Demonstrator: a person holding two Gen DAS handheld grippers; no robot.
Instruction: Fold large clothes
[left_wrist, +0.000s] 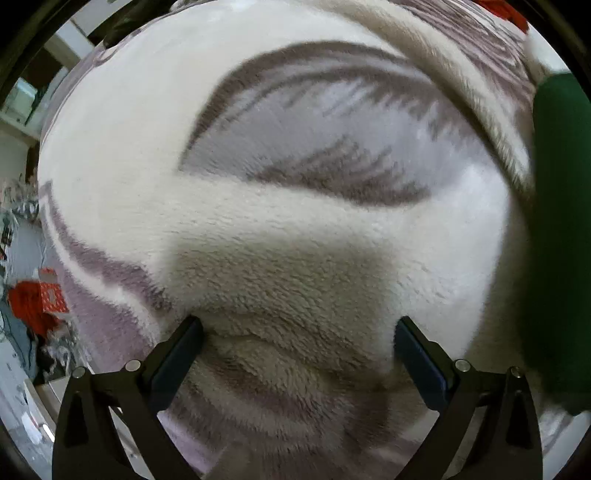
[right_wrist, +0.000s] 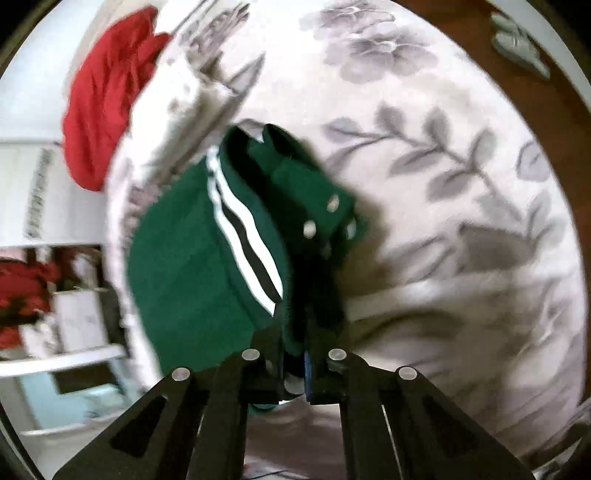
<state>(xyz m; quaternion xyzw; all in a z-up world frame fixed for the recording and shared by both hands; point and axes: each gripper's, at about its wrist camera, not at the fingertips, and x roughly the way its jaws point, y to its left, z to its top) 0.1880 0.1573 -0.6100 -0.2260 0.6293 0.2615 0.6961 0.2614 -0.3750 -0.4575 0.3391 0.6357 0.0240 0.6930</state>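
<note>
Floral fleece blanket (right_wrist: 424, 155) on wood-framed bed (right_wrist: 535, 85)

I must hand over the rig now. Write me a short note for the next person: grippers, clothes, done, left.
Left gripper: open, empty, pointing down at the fleece blanket.
Right gripper: shut on the green jacket, which hangs bunched above the blanket.
Red garment: lying at the blanket's far edge.
Done: jacket picked up; no neat fold visible.
Left: lay the jacket flat and fold it; probably the red garment next.
</note>
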